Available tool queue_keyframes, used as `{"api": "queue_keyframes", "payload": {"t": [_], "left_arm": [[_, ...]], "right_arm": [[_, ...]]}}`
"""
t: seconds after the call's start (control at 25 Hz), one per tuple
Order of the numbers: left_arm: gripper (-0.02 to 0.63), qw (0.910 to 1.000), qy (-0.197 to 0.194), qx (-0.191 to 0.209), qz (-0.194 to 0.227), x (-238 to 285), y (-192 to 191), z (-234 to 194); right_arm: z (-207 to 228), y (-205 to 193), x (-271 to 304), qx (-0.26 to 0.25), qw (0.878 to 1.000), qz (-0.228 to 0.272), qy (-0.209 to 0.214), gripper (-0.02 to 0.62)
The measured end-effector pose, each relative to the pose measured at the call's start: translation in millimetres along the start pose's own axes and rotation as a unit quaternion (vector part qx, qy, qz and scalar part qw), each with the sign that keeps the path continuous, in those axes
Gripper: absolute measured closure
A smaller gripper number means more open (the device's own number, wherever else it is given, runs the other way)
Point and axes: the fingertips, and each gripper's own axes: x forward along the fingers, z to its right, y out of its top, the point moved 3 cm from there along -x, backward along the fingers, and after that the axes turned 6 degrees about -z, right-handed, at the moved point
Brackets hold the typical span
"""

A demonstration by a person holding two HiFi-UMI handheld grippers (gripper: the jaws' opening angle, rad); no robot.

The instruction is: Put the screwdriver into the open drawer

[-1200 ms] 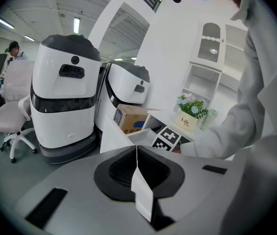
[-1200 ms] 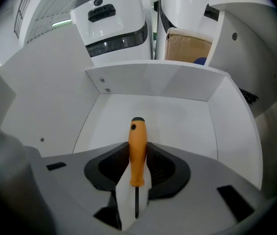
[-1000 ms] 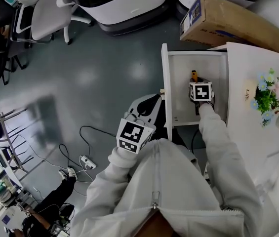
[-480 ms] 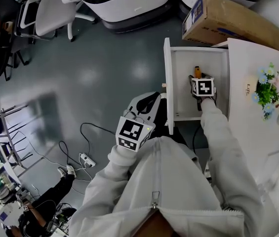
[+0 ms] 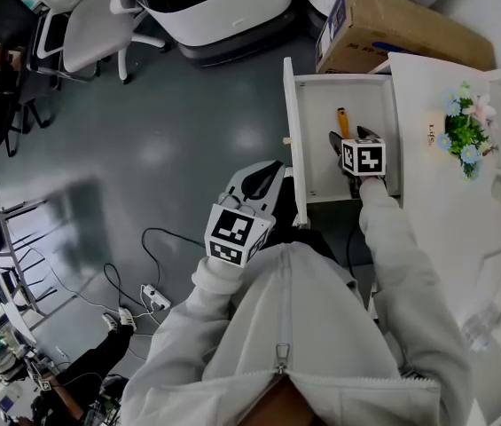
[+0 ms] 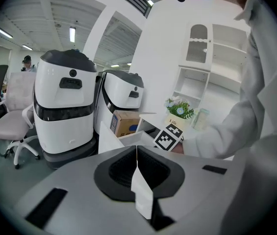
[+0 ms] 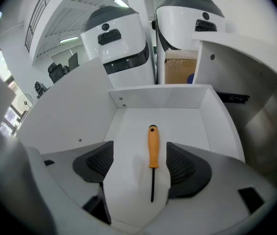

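While the left gripper (image 6: 137, 155) is closed, right gripper (image 7: 139, 150) opens above one screwdriver (image 7: 152, 155) in one drawer (image 7: 158, 98).

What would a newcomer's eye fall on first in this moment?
The orange-handled screwdriver lying flat on the floor of the open white drawer, between the opening jaws of the right tool, which do not touch it. Then the left tool, shut and empty, held left of the drawer.

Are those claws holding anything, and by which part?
Nothing. The right gripper is opening its jaws over the screwdriver lying loose in the drawer; the left gripper is shut, empty.
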Motion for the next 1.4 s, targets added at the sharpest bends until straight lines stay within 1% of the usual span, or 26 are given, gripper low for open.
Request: {"api": "queue_keyframes", "payload": {"t": [0.32, 0.64, 0.88, 1.12, 1.2, 1.32, 1.4], "left_arm": [[0.589, 0.9997, 0.002, 0.010, 0.020, -31, -2, 22], [0.589, 0.9992, -0.001, 0.020, 0.035, -55, -4, 47], [0.589, 0.9985, 0.001, 0.029, 0.045, -66, -5, 62], [0.589, 0.9974, 0.001, 0.044, 0.058, -77, -5, 81], [0.589, 0.9969, 0.000, 0.048, 0.062, -82, -5, 87], [0.589, 0.9962, 0.001, 0.055, 0.068, -88, -4, 93], [0.589, 0.9955, 0.002, 0.059, 0.074, -93, -2, 97]], "right_arm": [[-21, -10, -48, 0.025, 0.998, 0.047, 0.020, 0.272], [-41, -24, -97, 0.049, 0.993, 0.096, 0.044, 0.272], [-48, -36, -151, 0.063, 0.985, 0.149, 0.055, 0.272], [-52, -54, -205, 0.079, 0.974, 0.200, 0.072, 0.273], [-56, -59, -223, 0.076, 0.971, 0.216, 0.076, 0.273], [-67, -63, -250, 0.059, 0.966, 0.241, 0.076, 0.275], [-71, -65, -268, 0.050, 0.961, 0.262, 0.067, 0.293]]}}
